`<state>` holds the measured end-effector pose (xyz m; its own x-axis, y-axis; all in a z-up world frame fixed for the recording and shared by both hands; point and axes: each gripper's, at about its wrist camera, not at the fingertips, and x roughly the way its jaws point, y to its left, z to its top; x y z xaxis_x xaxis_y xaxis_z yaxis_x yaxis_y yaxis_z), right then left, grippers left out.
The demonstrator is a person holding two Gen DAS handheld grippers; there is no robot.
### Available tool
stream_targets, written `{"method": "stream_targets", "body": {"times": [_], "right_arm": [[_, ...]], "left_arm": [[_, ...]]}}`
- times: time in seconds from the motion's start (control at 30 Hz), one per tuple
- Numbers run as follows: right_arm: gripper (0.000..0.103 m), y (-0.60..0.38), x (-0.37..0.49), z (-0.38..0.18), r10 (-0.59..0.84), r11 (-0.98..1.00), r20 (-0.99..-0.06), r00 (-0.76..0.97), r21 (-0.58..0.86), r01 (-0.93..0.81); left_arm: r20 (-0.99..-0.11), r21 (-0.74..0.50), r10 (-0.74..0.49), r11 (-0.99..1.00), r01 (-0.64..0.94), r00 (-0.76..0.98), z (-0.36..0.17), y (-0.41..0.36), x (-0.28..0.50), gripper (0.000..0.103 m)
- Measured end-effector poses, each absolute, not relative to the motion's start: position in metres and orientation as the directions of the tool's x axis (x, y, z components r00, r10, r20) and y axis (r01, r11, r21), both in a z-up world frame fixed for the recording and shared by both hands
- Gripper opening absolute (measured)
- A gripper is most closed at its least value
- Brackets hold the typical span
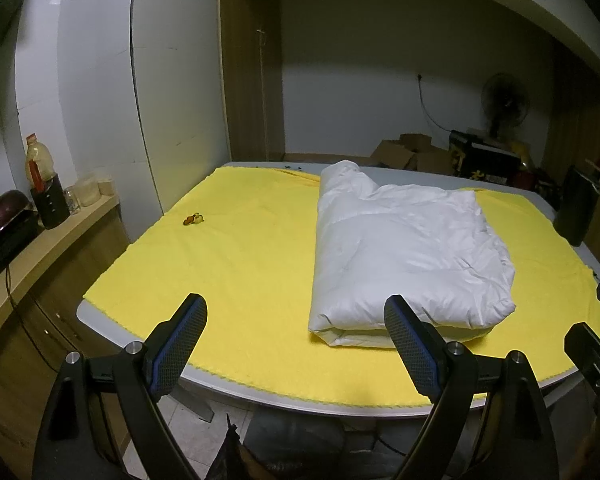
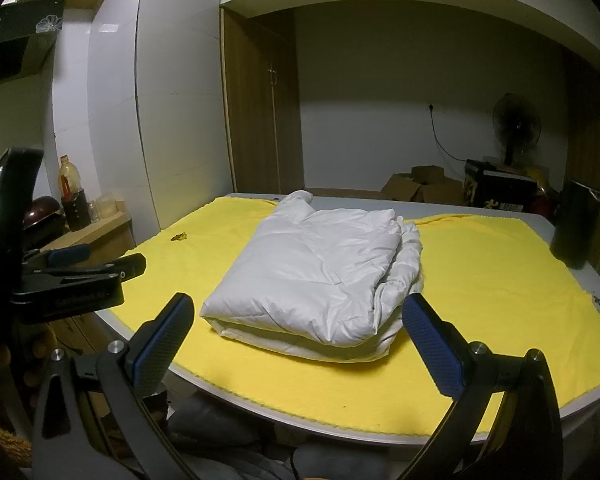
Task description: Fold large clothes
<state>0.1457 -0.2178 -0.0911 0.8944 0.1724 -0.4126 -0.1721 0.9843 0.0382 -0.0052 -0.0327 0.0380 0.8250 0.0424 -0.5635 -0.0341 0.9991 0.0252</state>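
Observation:
A white puffy garment (image 1: 404, 252) lies folded into a thick rectangular bundle on the yellow cloth (image 1: 236, 264) that covers the table; it also shows in the right wrist view (image 2: 320, 276). My left gripper (image 1: 296, 320) is open and empty, held at the table's near edge, just left of the bundle's near corner. My right gripper (image 2: 298, 318) is open and empty, held in front of the bundle's near edge, apart from it. The left gripper's body shows at the left of the right wrist view (image 2: 72, 280).
A small orange-brown object (image 1: 193, 219) lies on the cloth at far left. A counter (image 1: 40, 240) with a bottle (image 1: 38, 164) and jars stands left. A dark cylinder (image 2: 572, 224) stands at the table's right edge. Cardboard boxes (image 1: 408, 152) and a fan (image 1: 504, 102) are behind.

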Motion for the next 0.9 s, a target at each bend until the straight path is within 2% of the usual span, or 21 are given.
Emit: {"method": "stream_targets", "body": {"times": [0.9], "right_arm": [[0.103, -0.2133, 0.1472, -0.0941, 0.178, 0.983, -0.422, 0.889, 0.041, -0.178]], "left_arm": [[-0.581, 0.009, 0.026, 1.000, -0.026, 0.813, 0.0367, -0.0355, -0.0056, 0.091]]}}
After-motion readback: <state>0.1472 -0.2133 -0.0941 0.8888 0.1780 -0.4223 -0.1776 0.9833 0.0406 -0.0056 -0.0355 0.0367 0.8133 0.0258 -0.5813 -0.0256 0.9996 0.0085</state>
